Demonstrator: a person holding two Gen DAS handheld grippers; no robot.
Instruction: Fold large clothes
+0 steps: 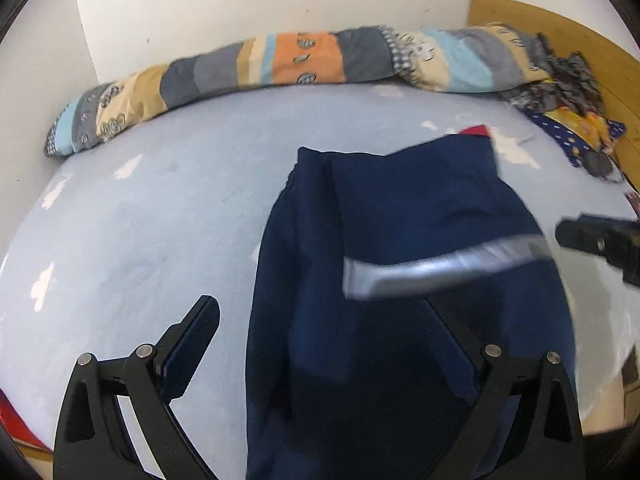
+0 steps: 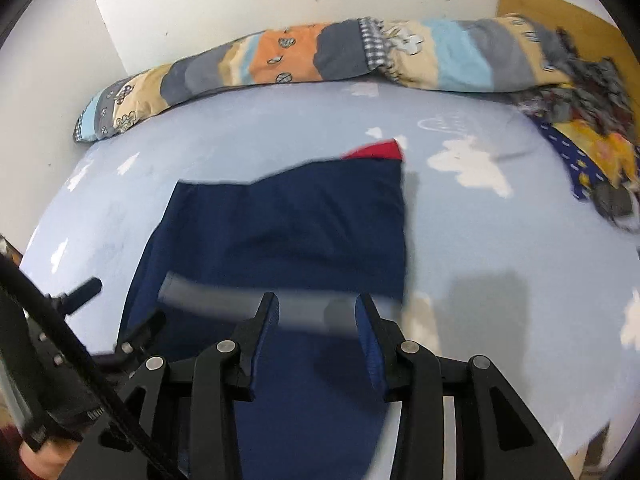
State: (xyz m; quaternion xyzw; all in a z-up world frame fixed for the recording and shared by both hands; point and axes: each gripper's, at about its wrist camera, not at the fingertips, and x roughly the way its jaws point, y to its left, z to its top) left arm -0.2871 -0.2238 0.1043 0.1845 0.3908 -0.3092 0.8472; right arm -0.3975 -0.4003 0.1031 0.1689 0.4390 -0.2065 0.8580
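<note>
A navy blue garment lies flat on the light blue bed sheet, with a grey stripe across it and a red part showing at its far corner. My left gripper stands wide open low over the garment's near left part, with nothing pinched. In the right wrist view the same garment lies ahead. My right gripper is open partway, its pads on either side of the grey stripe without pressing on it. One of the left gripper's fingers shows at the left.
A rolled patchwork quilt runs along the white wall at the far side of the bed. A heap of patterned clothes lies at the far right against a wooden headboard. The sheet is printed with white clouds.
</note>
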